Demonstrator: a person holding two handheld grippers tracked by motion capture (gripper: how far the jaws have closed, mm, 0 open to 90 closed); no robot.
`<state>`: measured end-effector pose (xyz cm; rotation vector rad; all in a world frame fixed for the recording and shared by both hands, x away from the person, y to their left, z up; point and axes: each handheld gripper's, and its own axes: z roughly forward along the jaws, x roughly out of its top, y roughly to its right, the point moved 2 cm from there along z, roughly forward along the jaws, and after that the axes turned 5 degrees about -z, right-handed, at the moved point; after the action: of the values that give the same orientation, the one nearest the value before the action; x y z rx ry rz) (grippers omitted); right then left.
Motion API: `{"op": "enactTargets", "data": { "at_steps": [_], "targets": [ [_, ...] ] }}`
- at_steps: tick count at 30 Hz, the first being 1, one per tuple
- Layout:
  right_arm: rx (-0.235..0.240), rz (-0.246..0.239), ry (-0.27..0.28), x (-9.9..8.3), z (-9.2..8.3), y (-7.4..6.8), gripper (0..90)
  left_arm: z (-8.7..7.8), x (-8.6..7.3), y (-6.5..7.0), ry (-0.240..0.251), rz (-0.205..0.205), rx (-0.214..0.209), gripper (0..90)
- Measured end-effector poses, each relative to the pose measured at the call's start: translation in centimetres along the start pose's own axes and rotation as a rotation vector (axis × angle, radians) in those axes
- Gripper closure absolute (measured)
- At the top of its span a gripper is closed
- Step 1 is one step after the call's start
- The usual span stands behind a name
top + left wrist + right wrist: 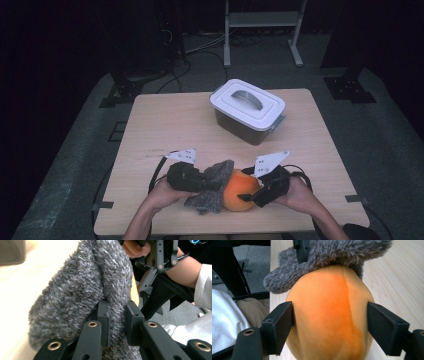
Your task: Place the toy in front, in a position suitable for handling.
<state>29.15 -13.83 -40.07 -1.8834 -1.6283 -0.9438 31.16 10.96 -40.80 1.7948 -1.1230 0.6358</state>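
An orange, rounded fruit (240, 194) lies near the table's front edge, with a grey fuzzy cloth (212, 186) draped against its left side. My left gripper (202, 182) is shut on a fold of the cloth (82, 290), which is pinched between its pads (117, 312). My right gripper (251, 192) comes in from the right. Its jaws stand wide, with a pad against each side of the fruit (329, 302), so it (329, 320) is shut on the fruit. The cloth (332, 252) covers the fruit's far end.
A dark plastic box with a white handled lid (247, 106) stands at the back centre of the wooden table (165, 125). Bare tabletop lies between the box and my hands. Stands, legs and cables sit on the floor beyond the table.
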Motion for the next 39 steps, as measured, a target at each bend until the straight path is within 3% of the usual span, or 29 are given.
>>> {"op": "enactTargets", "data": {
  "at_steps": [1, 2, 4, 6, 11, 15, 22, 27, 29, 32, 36, 39],
  "targets": [
    [-0.006, -0.001, 0.002, 0.0, 0.2, 0.0, 24.2, 0.1, 0.0, 0.0, 0.002, 0.002, 0.002, 77.1],
    [-0.009, 0.008, 0.003, 0.0, 0.3, 0.0, 32.0, 0.0, 0.1, 0.0, 0.003, 0.004, 0.003, 77.1],
    [-0.034, -0.043, 0.017, -0.2, 0.4, -0.1, 46.6, -0.3, 0.2, -0.1, 0.008, 0.007, 0.007, 77.2],
    [-0.059, -0.069, 0.038, -0.2, 0.3, -0.3, 52.2, -0.8, 0.5, 0.0, 0.033, 0.01, 0.004, 77.2],
    [-0.091, -0.179, 0.097, 0.4, 0.8, -1.2, 53.4, -2.2, 1.8, 1.2, 0.084, 0.053, 0.004, 77.3],
    [-0.078, -0.228, 0.087, 0.5, 1.4, -1.6, 53.2, -2.2, 1.6, 1.0, 0.048, 0.052, 0.034, 77.3],
    [-0.04, -0.185, 0.089, -0.5, 0.9, -0.6, 49.7, -2.0, 0.4, -0.3, 0.017, 0.006, 0.063, 77.6],
    [-0.026, -0.15, 0.114, -1.1, 0.5, -0.1, 49.7, -1.7, 0.2, -0.5, 0.039, -0.007, 0.031, 77.6],
    [-0.014, -0.136, 0.101, -1.2, 0.4, 0.2, 45.0, -1.5, 0.2, -0.5, 0.032, -0.004, 0.028, 77.5],
    [0.007, -0.052, 0.07, -0.8, 0.3, 0.5, 30.5, -1.2, 0.1, -0.4, 0.029, -0.007, 0.024, 77.5],
    [-0.025, -0.067, 0.044, 0.2, 0.7, -0.4, 22.4, -0.9, 0.2, -0.1, 0.026, -0.003, 0.01, 77.5],
    [-0.039, -0.054, 0.035, 0.5, 1.0, -0.4, 23.2, -0.6, 0.2, 0.0, 0.03, -0.001, -0.006, 77.4]
  ]
}}
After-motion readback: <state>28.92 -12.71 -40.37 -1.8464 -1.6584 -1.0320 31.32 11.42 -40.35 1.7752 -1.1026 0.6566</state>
